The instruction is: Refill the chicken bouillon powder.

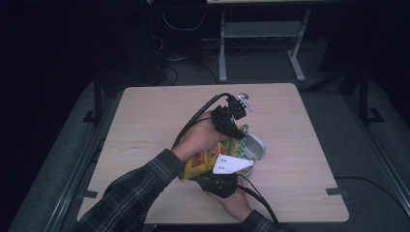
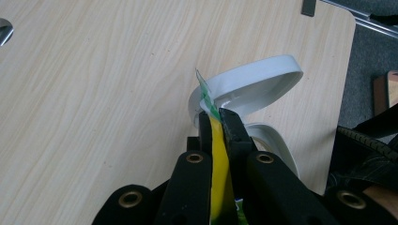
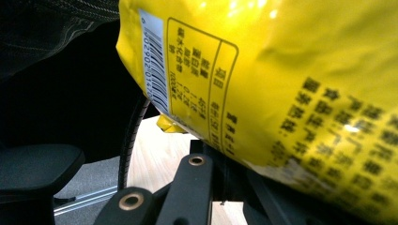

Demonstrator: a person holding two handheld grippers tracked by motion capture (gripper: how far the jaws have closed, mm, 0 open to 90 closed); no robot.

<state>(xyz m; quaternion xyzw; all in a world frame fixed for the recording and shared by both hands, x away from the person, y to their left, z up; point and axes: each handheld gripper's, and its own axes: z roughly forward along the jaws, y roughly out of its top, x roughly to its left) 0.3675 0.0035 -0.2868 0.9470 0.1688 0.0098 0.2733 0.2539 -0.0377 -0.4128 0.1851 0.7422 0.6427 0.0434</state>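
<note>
Both hands are in play over the middle of the pale wooden surface [image 1: 145, 121], and the yellow snack bag [image 1: 205, 162] hangs between them, lifted clear of the wood and right beside the white bowl [image 1: 255, 145]. The left tongs [image 2: 217, 117] are clamped shut on the bag's thin top seam, the green-edged corner poking up just past the black tips. The right tongs [image 1: 227, 171] hold the lower part of the bag; the right gripper view looks along the bag's underside, and the jaws read as closed on the film, though the pinch itself is hidden behind the bulging pack. The risk from here, as I judge it: with 2 grips on slick, glossy film, a pull apart could make the seam slip out of the left tongs, or burst the pack open suddenly and scatter the contents past the bowl. The bowl sits tilted on its rim against something white beneath it, so a knock from the bag could tip it. The bag itself is bright yellow, puffed and crinkly, printed with dark characters, a boxed table and a barcode [image 3: 157, 65] near 1 edge.
</note>
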